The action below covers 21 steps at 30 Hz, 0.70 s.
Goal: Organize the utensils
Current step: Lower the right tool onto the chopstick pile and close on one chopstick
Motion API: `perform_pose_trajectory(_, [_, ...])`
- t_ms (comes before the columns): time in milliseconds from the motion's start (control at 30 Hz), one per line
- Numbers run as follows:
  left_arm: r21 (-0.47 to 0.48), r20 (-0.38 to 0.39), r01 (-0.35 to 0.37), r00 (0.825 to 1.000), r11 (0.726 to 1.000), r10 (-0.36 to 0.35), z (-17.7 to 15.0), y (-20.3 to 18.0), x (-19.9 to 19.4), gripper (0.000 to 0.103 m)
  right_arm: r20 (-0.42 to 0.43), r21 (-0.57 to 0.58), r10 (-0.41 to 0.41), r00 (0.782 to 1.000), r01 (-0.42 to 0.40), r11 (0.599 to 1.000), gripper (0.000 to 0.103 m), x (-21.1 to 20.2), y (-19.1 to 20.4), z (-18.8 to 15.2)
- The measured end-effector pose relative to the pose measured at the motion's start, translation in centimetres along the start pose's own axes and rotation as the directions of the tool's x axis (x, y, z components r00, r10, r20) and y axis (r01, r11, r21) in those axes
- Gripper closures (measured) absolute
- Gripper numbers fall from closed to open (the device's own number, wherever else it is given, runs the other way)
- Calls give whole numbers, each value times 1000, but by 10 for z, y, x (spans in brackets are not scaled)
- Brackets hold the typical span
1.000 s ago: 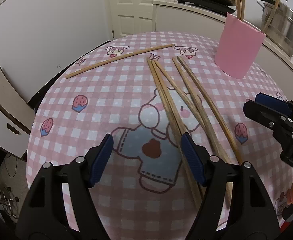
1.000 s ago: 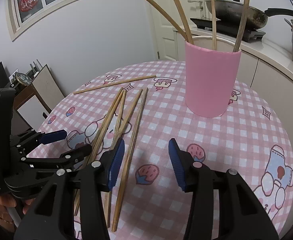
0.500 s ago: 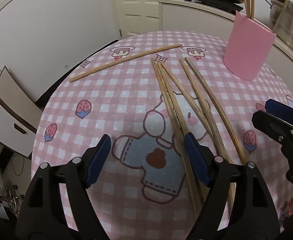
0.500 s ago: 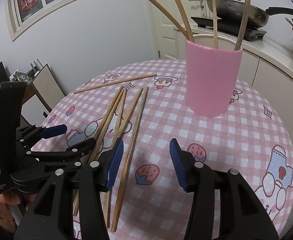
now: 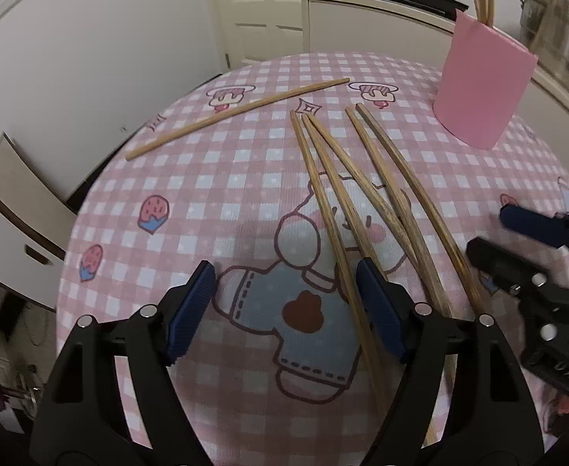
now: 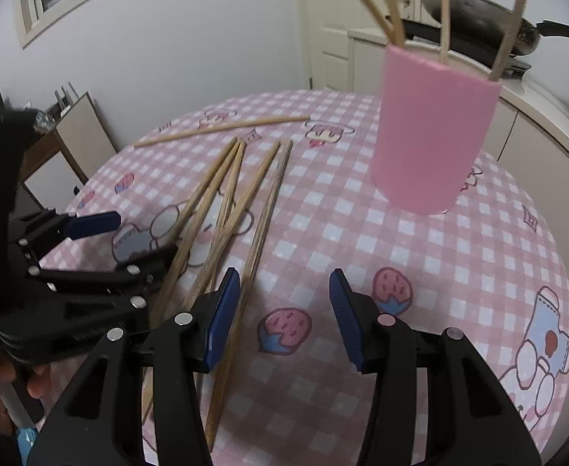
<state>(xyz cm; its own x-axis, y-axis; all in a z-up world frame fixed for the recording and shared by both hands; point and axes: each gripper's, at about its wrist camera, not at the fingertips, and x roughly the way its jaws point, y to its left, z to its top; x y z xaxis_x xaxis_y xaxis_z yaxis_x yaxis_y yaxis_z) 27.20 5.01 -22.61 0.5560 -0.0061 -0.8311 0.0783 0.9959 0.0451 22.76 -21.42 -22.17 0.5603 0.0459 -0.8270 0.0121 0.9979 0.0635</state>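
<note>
1. A round table under a pink-and-white checked cloth with cartoon prints [image 5: 214,178] carries everything; the landmark used below is the tall pink cylindrical holder [image 5: 480,93] standing upright near the far right of that cloth.
2. Several thin pale wooden sticks [image 6: 443,19] stand in the pink holder [image 6: 434,136] and lean out of its top.
3. A bundle of four long brown wooden chopsticks [image 5: 366,194] lies flat on the cloth to the left of the holder and nearer the cameras, fanned and partly crossing one another.
4. One single light wooden chopstick [image 5: 241,116] lies apart from the bundle, farther left of the holder, angled across the far part of the cloth.
5. The left gripper [image 5: 286,306], black with blue pads, hovers low over the cloth left of the holder; its jaws are closing, nothing lies between them, and its right pad sits over the bundle's leftmost stick.
6. The right gripper [image 6: 282,310] stands partly parted and empty, in front of the holder; its left pad is just beside the bundle's rightmost stick.
7. A hand [image 6: 0,380] grips the left tool's handle at the lower left of the right wrist view.
</note>
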Motion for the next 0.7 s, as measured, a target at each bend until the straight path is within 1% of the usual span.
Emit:
perform_pose_trajectory(67, [6,4,19,1000,1000,-19,0,1,-2,43,-14,-13,-1,1000,0,1000,58,4,2,0])
perform_pose_trajectory(133, [19,5,29,1000,999,-29,1,-1,-4,63,-17,-23,8,1000,-8,1000,58,6,6,1])
perform_pose_trajectory(233, [39,2,30,1000,999,-30,-1,-2,-8,76,-34,-43,15,999,-17,999,58,12,12,3])
perform_pose_trajectory(267, [43,2,35,999,998,-35,-2,-2,-8,79,-38,-54,9,999,-11,998,65,14,14,4])
perform_pose_trajectory(300, [45,1,39,999,998,-39,-2,-2,-9,86,-37,-72,-15,999,13,997,70,16,17,4])
perform_pose_trajectory(333, [48,-1,40,999,998,-40,-2,-2,-9,90,-34,-93,-40,999,37,995,79,16,19,3])
perform_pose_trajectory(367, [49,-2,40,999,998,-40,-5,-1,-12,92,-35,-96,-38,999,35,995,88,16,19,4])
perform_pose_trajectory(433, [47,-10,44,999,998,-44,-9,3,-15,95,-44,-95,-37,998,33,995,97,14,17,2])
perform_pose_trajectory(567, [37,-22,49,999,998,-48,-20,10,-22,96,-55,-82,-37,998,33,996,98,6,9,-7])
perform_pose_trajectory(700, [31,-29,61,998,998,-60,-34,18,-30,96,-79,-57,-20,997,15,998,98,-9,-1,-22])
